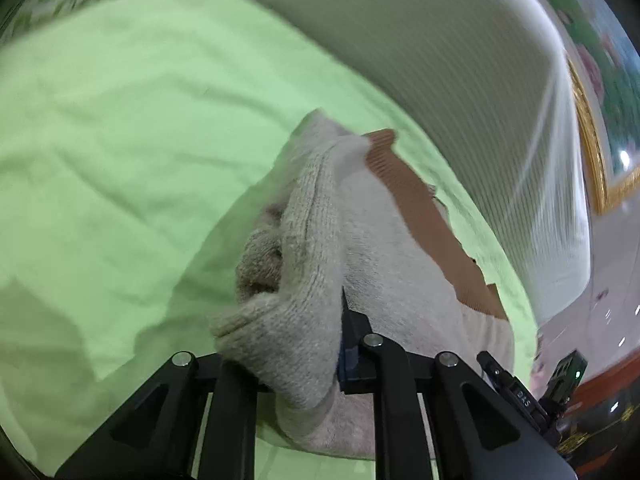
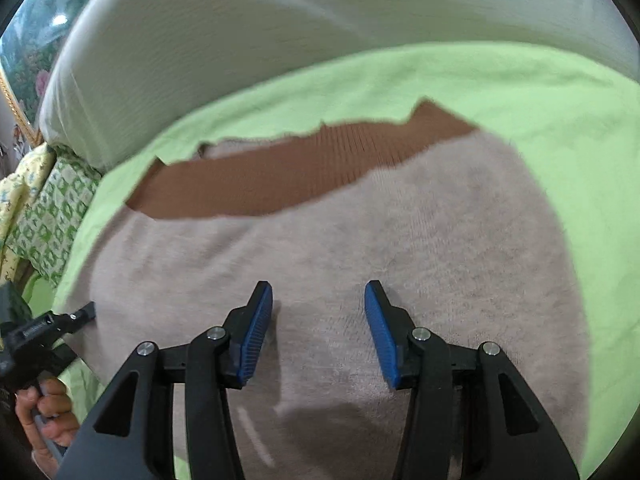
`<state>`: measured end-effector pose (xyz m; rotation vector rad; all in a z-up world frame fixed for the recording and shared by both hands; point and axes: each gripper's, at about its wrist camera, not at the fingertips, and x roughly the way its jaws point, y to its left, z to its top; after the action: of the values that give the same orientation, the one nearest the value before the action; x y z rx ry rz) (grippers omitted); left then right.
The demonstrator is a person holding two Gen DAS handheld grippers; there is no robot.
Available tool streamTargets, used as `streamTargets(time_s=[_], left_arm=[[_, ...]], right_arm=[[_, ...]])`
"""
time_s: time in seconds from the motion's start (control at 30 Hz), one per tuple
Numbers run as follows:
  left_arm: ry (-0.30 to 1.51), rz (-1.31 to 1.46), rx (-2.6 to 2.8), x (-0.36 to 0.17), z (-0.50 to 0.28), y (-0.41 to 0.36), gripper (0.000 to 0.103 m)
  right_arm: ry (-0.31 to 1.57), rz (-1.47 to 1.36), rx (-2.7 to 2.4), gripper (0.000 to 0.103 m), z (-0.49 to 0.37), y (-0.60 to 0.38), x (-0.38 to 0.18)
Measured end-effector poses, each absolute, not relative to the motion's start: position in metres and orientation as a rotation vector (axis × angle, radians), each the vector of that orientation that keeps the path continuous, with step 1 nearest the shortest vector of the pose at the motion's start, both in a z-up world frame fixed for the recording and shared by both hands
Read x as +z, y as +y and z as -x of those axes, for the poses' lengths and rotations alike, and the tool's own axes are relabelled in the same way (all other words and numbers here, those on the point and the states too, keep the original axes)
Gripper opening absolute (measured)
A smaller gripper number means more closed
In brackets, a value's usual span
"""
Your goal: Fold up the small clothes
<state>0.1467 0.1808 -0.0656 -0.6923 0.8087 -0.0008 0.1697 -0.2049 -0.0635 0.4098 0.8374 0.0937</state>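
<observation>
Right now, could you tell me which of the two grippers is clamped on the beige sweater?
The left gripper: its jaws pinch a bunched fold of the beige sweater. The right gripper hovers open above it.

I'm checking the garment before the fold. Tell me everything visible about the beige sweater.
The beige sweater is a soft, fuzzy knit with a brown ribbed band along its far edge. It lies mostly flat on the green sheet. One bunched part is lifted, clamped in the left gripper. The right gripper hovers open over its middle.
</observation>
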Motion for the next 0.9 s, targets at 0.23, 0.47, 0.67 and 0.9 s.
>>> streamTargets(time_s=[0.23, 0.47, 0.67, 0.9], left_arm=[[0.671, 0.507, -0.203, 0.023, -0.136, 0.115, 0.009], [0.684, 0.242, -0.598, 0.044, -0.140, -0.048, 0.011], [0.967, 0.122, -0.701, -0.044, -0.138, -0.119, 0.033], [0.887, 0.235, -0.632, -0.021, -0.109, -0.058, 0.079]], right_arm=[[0.781, -0.608, 0.165, 0.050, -0.161, -0.228, -0.063], [0.669, -1.017, 0.239, 0.051, -0.129, -0.302, -0.068], [0.667, -1.175, 0.262, 0.051, -0.112, -0.331, -0.094], [0.655, -1.080, 0.289, 0.057, -0.113, -0.319, -0.078]])
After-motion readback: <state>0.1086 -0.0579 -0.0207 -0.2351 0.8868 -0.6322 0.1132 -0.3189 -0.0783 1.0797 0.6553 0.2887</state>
